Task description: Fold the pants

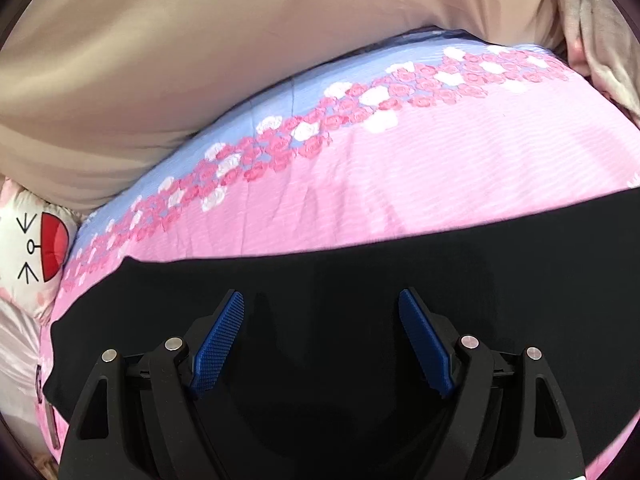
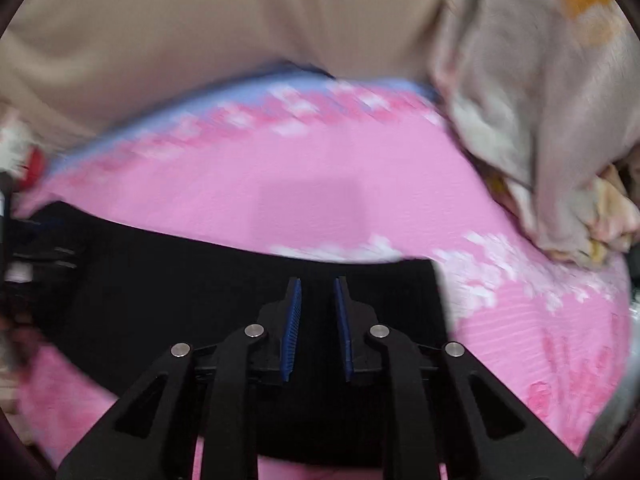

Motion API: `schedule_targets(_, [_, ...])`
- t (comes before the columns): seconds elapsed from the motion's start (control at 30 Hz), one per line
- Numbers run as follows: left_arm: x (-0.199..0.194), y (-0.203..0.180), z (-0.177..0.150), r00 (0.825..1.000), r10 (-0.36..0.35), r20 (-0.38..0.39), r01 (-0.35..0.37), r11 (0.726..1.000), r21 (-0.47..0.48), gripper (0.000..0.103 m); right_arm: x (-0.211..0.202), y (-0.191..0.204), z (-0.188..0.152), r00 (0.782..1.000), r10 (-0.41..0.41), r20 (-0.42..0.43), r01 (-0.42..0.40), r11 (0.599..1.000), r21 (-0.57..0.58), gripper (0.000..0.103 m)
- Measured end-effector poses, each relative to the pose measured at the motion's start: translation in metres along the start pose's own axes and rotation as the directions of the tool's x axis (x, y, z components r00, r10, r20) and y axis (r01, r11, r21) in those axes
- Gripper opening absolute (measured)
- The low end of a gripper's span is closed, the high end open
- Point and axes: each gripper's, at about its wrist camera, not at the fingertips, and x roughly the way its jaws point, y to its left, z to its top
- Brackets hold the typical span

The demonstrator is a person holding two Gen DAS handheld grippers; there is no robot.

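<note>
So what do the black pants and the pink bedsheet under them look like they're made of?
The pants look like smooth, matte black fabric, lying flat without sheen; the weave is not discernible. The bedsheet looks like thin printed cotton or similar, with fine stripes, rose print and soft creases.

A bed (image 1: 440, 184) in pink sheeting with a rose band is carrying black pants (image 1: 340, 280), which are lying flat beneath and ahead of the left hand-held gripper (image 1: 321, 298); beige bedding (image 1: 200, 60) is lying beyond.
</note>
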Motion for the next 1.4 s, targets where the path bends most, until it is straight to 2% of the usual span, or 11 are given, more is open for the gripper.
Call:
schedule_targets(0.1, [-0.015, 0.005, 0.000, 1.000, -0.016, 0.024, 0.016, 1.000, 0.010, 0.077, -0.017, -0.048, -0.007, 0.997, 0.056, 0.054, -0.066, 0.978, 0.200, 0.007])
schedule_targets(0.3, [-0.047, 0.009, -0.015, 0.991, -0.123, 0.057, 0.125, 0.992, -0.021, 0.078, -0.089, -0.072, -0.058, 0.988, -0.070, 0.139, 0.032, 0.964, 0.264, 0.014])
schedule_targets(0.43, [-0.056, -0.026, -0.029, 0.974, -0.223, 0.029, 0.223, 0.974, 0.028, 0.078, -0.079, -0.046, -0.076, 0.993, 0.046, 0.112, -0.068, 0.977, 0.201, 0.011])
schedule_targets(0.5, [-0.056, -0.043, -0.034, 0.974, -0.226, 0.016, 0.224, 0.972, 0.072, 0.078, -0.057, -0.042, -0.085, 0.998, -0.046, 0.033, 0.039, 0.984, 0.171, 0.006])
schedule_targets(0.57, [-0.056, -0.055, -0.039, 0.979, -0.204, 0.010, 0.202, 0.975, 0.097, 0.078, -0.060, -0.051, -0.093, 0.998, -0.022, 0.052, 0.011, 0.976, 0.217, 0.007])
schedule_targets(0.73, [-0.066, -0.060, -0.043, 0.974, -0.226, 0.021, 0.223, 0.970, 0.097, 0.078, -0.086, -0.054, -0.092, 0.993, -0.015, 0.117, -0.016, 0.966, 0.257, 0.036])
schedule_targets(0.83, [-0.070, -0.067, -0.044, 0.972, -0.235, 0.023, 0.232, 0.967, 0.106, 0.078, -0.074, -0.048, -0.090, 0.996, -0.027, 0.087, 0.006, 0.975, 0.224, 0.036])
schedule_targets(0.97, [-0.076, -0.074, -0.045, 0.971, -0.237, 0.027, 0.232, 0.965, 0.125, 0.078, -0.052, -0.039, -0.088, 0.998, -0.052, 0.044, 0.043, 0.983, 0.178, 0.010])
schedule_targets(1.13, [-0.076, -0.079, -0.042, 0.968, -0.248, 0.028, 0.243, 0.961, 0.130, 0.078, -0.064, -0.063, -0.088, 0.994, -0.079, 0.075, 0.059, 0.971, 0.232, 0.009])
schedule_targets(1.33, [-0.071, -0.080, -0.038, 0.966, -0.257, 0.013, 0.254, 0.961, 0.112, 0.078, -0.065, -0.058, -0.091, 0.995, -0.066, 0.075, 0.046, 0.968, 0.245, 0.028])
schedule_targets(1.4, [-0.070, -0.078, -0.038, 0.965, -0.261, 0.011, 0.258, 0.960, 0.105, 0.078, -0.073, -0.058, -0.089, 0.992, -0.081, 0.092, 0.054, 0.963, 0.265, 0.049])
